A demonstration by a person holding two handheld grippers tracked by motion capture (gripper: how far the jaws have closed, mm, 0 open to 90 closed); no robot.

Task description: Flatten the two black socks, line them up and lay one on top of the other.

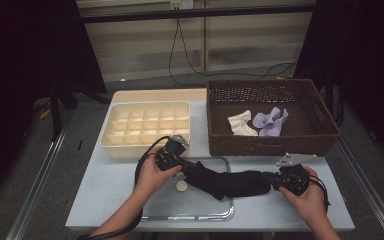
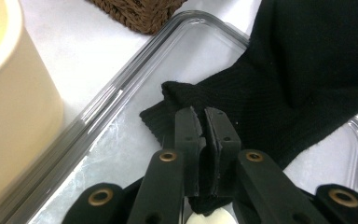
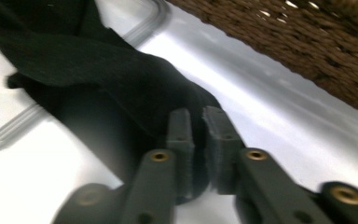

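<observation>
A: Where is the black sock [image 1: 227, 182] found?

B: Stretched across the clear tray [image 1: 200, 216], in front of the wicker basket [image 1: 272, 141]. One end is pinched by the left gripper [image 1: 176, 162], the other by the right gripper [image 1: 276, 181].

A: What is left?

B: Probably folding and storing; the divided box [image 1: 147, 127] beside the basket holds nothing yet.

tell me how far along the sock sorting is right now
Done: nothing visible in the cream divided organizer.

In hand: the black sock is stretched over the clear tray, the left gripper clamped on one end and the right gripper at the other.

Left: a white sock and a purple sock lie in the wicker basket.
</observation>
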